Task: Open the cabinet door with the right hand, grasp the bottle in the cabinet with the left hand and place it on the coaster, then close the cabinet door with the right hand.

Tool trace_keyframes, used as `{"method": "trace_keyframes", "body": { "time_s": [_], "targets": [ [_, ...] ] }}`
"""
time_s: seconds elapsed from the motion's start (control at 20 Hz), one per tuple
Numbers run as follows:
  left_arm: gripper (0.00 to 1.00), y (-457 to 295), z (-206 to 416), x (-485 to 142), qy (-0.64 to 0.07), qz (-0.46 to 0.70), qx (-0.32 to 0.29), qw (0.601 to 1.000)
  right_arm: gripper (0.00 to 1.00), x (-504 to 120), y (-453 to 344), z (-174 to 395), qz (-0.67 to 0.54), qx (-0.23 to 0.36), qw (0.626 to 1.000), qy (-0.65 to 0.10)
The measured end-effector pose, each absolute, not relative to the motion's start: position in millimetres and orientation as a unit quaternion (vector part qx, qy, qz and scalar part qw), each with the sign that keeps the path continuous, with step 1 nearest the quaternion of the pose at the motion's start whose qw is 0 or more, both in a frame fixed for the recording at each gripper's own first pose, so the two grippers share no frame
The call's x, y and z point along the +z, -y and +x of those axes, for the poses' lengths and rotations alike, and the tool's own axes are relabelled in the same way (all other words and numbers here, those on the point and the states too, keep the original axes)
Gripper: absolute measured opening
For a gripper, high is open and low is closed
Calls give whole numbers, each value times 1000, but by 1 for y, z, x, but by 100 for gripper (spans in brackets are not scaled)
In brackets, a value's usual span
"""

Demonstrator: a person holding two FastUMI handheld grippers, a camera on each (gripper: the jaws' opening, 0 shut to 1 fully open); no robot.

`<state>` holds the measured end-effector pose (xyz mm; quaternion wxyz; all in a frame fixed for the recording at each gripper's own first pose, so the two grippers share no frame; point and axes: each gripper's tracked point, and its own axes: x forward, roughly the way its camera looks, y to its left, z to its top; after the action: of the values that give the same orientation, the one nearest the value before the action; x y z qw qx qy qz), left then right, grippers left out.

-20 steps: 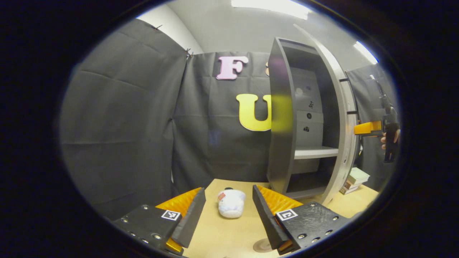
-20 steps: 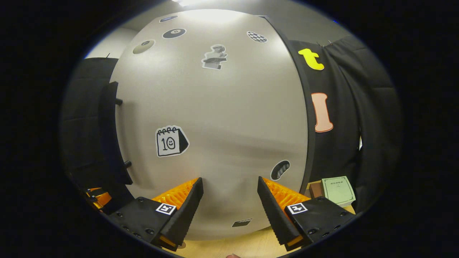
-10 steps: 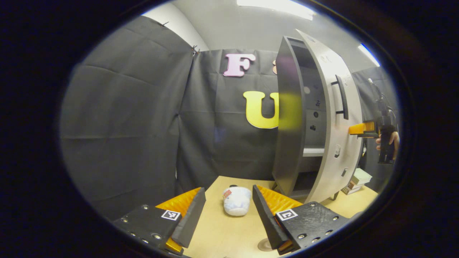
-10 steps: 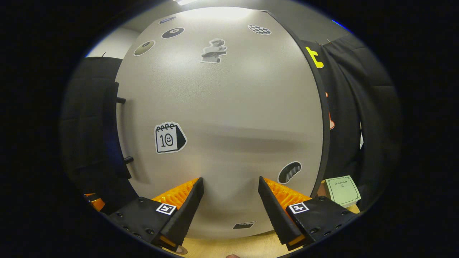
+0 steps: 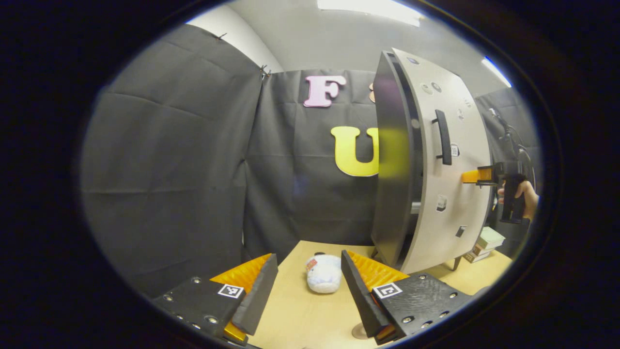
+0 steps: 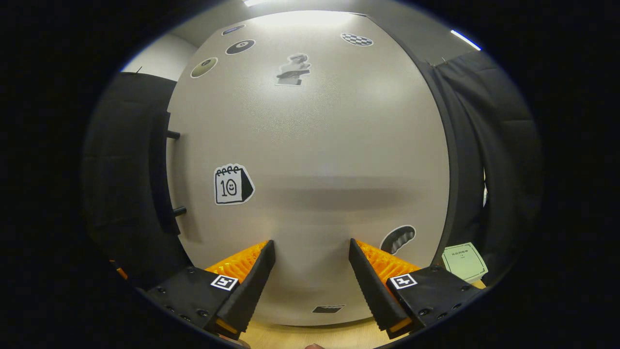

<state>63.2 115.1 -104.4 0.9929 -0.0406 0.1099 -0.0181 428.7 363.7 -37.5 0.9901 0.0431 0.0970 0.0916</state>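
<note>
In the left gripper view the grey cabinet [image 5: 390, 160] stands at the back right of the wooden table [image 5: 300, 315]. Its pale door [image 5: 450, 160], with a dark handle [image 5: 442, 137], stands a narrow gap from shut. My right gripper [image 5: 472, 176], held by a hand [image 5: 520, 194], has its tips against the door's face. In the right gripper view the stickered door [image 6: 315, 160] looms just ahead of my open right gripper [image 6: 311, 245]. My left gripper [image 5: 308, 259] hangs open and empty over the table. A round coaster [image 5: 359, 331] peeks out by its right finger. I cannot make out the bottle.
A white soft-looking object [image 5: 323, 280] with a red tag lies on the table ahead of the left gripper. A stack of books [image 5: 487, 240] sits to the right of the cabinet, with its green cover [image 6: 464, 261] beside the door. Black cloth walls close in the booth.
The door has swung from wide open to nearly shut, hiding the shelves. My right gripper followed it, staying against its face. The left gripper barely moved.
</note>
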Motion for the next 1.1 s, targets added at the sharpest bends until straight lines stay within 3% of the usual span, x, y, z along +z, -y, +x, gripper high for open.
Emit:
{"method": "trace_keyframes", "body": {
  "time_s": [0.3, 0.65, 1.1],
  "targets": [
    [80, -93, 58, -81, -102, -30, -23, 994, 98, -24, -357, 417, 43, 106, 990, -86],
    [81, -62, 66, -42, -77, -5, -40, 996, 98, 7, -311, 362, 1, 112, 992, -56],
    [80, 16, 84, 10, -42, 1, -95, 995, 98, 28, -219, 309, -31, 71, 996, -39]
  ]
}}
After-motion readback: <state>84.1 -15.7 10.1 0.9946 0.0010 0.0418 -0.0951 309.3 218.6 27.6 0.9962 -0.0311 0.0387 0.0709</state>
